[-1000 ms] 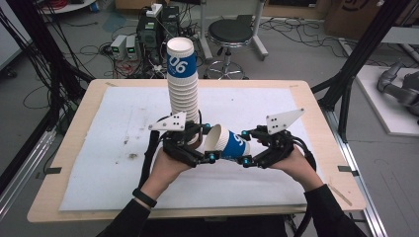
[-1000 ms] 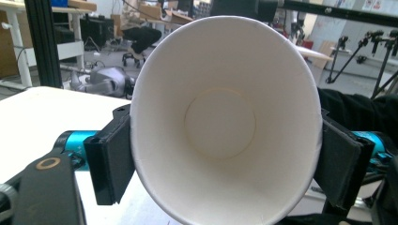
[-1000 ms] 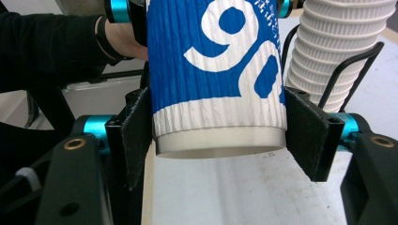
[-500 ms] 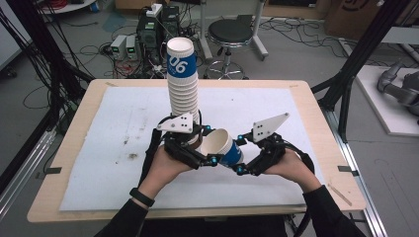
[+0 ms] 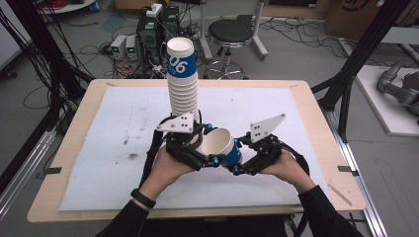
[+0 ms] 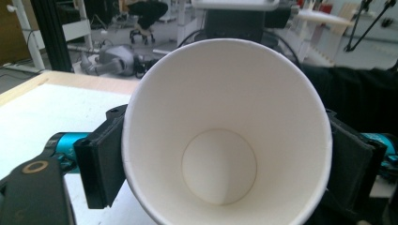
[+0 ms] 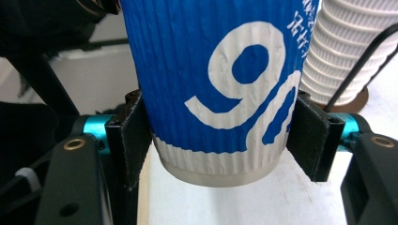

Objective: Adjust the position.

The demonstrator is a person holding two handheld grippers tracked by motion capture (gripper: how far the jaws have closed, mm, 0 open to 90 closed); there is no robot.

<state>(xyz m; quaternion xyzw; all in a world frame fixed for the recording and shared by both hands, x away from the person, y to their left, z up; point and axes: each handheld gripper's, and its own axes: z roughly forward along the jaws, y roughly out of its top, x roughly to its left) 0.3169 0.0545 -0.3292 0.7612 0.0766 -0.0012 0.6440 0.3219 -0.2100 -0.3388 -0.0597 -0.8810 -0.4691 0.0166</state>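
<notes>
Gripping a blue paper cup (image 5: 225,148) near its base, the right gripper (image 5: 236,158) has its fingers (image 7: 133,140) clamped on the ribbed wall from both sides, and the cup lies tipped over above the surface (image 5: 99,163), mouth toward ten o'clock. The left gripper (image 5: 210,157) sits just beside the cup's rim, but whether its fingers are closed on anything I cannot tell. Looking along the left gripper, the cup's open mouth faces straight in, white inside, bottom disc plain to see.

Behind them at twelve o'clock stands a tall stack of cups (image 5: 184,89), close to the left gripper's plate. My read: this looks like a hand-over or a re-grip of the single cup, perhaps bound for that stack. Doing it well means a light squeeze, since thin paper will crumple, and keeping one grip firm until the other is sure.

Room is tight at twelve o'clock, where a careless lift could topple the stack. Wide open white sheet lies at nine o'clock and three o'clock, with the surface's edge well apart from the action.
</notes>
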